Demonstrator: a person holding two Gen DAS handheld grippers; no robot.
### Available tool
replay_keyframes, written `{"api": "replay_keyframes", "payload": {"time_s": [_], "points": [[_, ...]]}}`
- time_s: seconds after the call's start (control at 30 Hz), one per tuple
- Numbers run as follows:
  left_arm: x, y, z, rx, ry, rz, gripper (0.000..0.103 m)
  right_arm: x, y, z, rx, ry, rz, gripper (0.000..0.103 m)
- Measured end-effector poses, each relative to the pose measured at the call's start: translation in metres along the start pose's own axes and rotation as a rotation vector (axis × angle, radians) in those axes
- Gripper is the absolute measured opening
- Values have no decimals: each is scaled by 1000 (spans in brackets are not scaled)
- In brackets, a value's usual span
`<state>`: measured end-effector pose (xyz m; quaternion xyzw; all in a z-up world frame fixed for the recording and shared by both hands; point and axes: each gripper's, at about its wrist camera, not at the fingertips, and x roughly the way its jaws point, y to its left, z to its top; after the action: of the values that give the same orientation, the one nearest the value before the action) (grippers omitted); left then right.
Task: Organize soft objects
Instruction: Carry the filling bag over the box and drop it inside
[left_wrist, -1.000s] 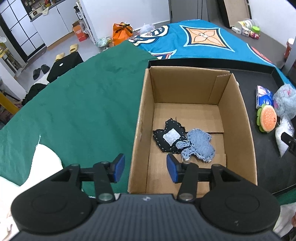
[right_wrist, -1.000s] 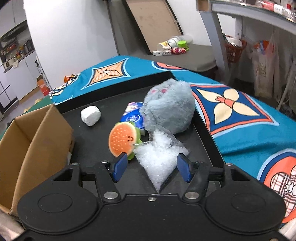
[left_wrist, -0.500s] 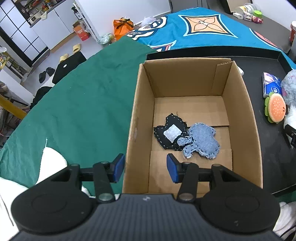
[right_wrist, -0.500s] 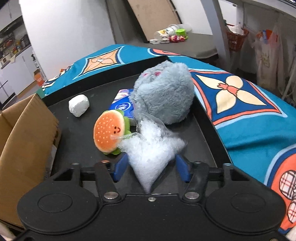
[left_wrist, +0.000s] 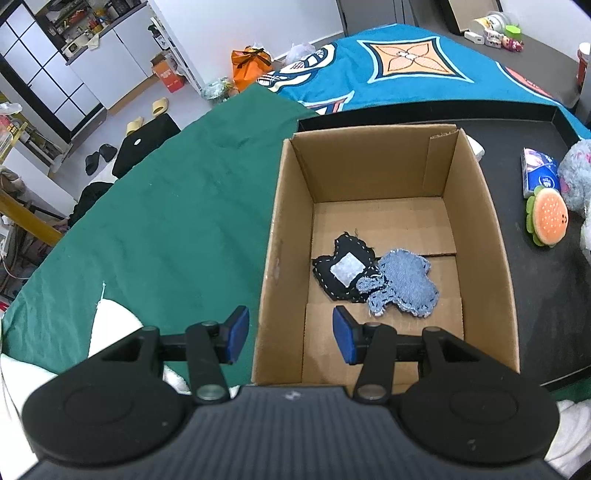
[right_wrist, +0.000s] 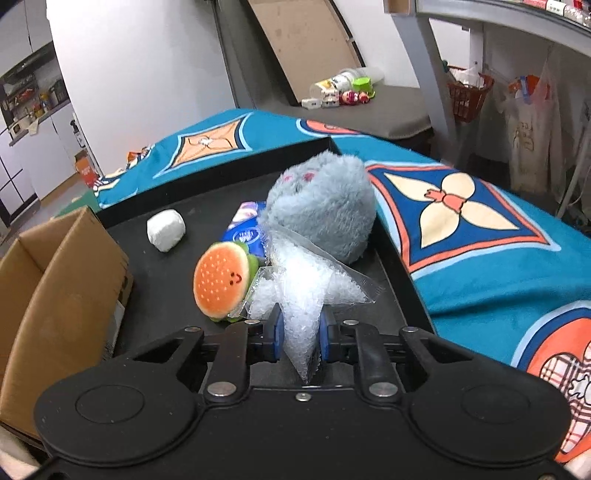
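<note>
Right gripper (right_wrist: 298, 334): jaws just closing, now pinching the bead bag (right_wrist: 303, 291), on the tray (right_wrist: 166, 288) just right of the box (right_wrist: 70, 295). Burger toy (right_wrist: 223, 282) touching the bag; grey plush (right_wrist: 321, 210) behind. Left gripper (left_wrist: 291, 336): spread, empty, over the box's near left wall. Two patches (left_wrist: 373, 278) inside the box.

Matt cardboard box (left_wrist: 476, 206), frayed denim patch (left_wrist: 406, 284), glossy plastic bag (right_wrist: 299, 291).

Both the left tongs (left_wrist: 290, 340) and the right tongs (right_wrist: 298, 334) are matte black, with blue pads (left_wrist: 236, 334) on slim fingers, silver screws at the pivots, round discs behind them and a ribbed housing behind that.
</note>
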<state>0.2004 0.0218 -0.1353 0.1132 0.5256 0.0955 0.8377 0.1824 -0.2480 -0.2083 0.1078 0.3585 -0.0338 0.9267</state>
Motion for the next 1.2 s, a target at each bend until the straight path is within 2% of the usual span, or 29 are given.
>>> {"api": "replay_keyframes", "payload": {"time_s": [0.57,1.2], "points": [[-12,12,-6,-40,-54,-42,48,-32,7,11,4,-40,34,18],[-10,27,-9,-88,-69,-102,48,-55,56,22,-90,-58,80,18]]}}
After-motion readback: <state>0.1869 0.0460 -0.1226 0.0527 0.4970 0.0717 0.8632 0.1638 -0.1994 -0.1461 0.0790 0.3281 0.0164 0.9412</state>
